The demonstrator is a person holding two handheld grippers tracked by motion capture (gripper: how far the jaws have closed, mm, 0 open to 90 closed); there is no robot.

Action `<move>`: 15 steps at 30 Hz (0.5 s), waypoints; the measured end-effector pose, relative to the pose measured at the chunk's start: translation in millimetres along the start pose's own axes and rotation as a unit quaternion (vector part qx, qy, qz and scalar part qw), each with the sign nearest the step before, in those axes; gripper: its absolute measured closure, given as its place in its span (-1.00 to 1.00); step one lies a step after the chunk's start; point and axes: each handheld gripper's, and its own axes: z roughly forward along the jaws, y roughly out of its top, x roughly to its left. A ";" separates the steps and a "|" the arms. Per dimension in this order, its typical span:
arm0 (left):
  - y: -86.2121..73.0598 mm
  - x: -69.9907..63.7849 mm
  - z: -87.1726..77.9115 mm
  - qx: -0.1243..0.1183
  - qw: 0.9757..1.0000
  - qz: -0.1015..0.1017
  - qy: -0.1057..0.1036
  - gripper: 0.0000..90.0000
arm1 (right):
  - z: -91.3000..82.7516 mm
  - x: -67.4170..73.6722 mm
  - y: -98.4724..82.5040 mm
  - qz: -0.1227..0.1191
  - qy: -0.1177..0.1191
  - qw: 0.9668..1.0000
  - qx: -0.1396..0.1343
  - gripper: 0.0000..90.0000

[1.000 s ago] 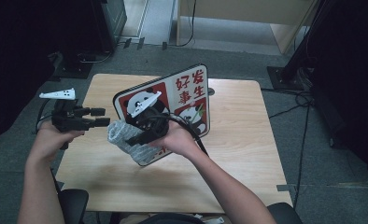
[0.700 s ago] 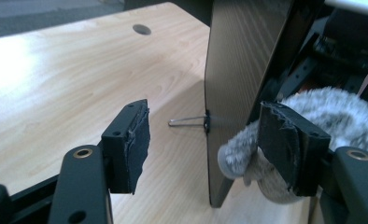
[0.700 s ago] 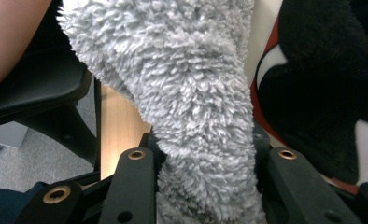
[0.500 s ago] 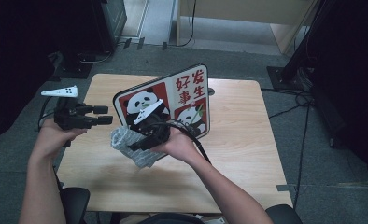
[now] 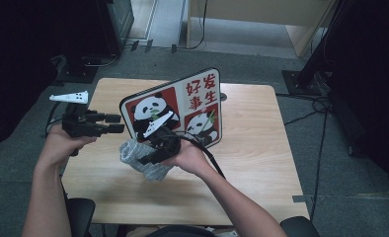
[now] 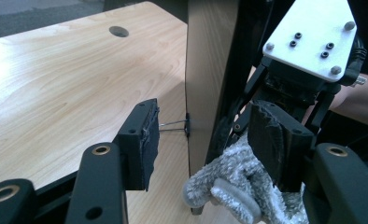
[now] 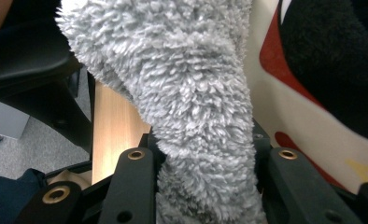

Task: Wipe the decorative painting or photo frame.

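Observation:
A board (image 5: 192,106) printed with pandas and red characters stands upright on the wooden table (image 5: 252,148). In front of it my right gripper (image 5: 150,155) is shut on a grey fluffy cloth (image 5: 145,165). The right gripper view has that cloth (image 7: 182,70) pinched between the jaws of my right gripper (image 7: 203,154), the board (image 7: 285,102) close behind. At the table's left edge my left gripper (image 5: 114,123) points toward the board. Its jaws have just been closing, and my left gripper (image 6: 210,135) is still open with nothing between the pads. The cloth (image 6: 229,186) hangs beyond them.
A round hole (image 6: 119,31) pierces the tabletop behind the board's edge (image 6: 205,70). A small wire clip (image 6: 184,123) props the board's base. Dark stands and cables (image 5: 321,106) lie on the floor to the right. Bare wood (image 6: 70,79) stretches to the left of the board.
My right hand has sunk a little toward the table's near side with the cloth. The left gripper's jaws have narrowed while that hand stayed in place.

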 end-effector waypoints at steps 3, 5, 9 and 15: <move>1.5 -1.6 3.5 0.006 1.000 0.003 -0.005 0.02 | 3.5 -1.2 -4.1 -0.006 -0.001 1.000 -0.002 0.46; 2.4 -2.8 5.6 0.010 1.000 -0.001 -0.006 0.09 | 5.8 -0.8 -6.7 -0.003 -0.002 1.000 0.000 0.46; 4.5 -3.4 10.2 0.018 1.000 -0.005 -0.007 0.22 | 10.8 -1.4 -12.9 0.003 -0.001 1.000 0.003 0.46; 5.0 -3.6 19.0 0.022 1.000 -0.002 -0.008 0.22 | 17.3 -3.4 -22.1 0.006 0.004 1.000 0.004 0.46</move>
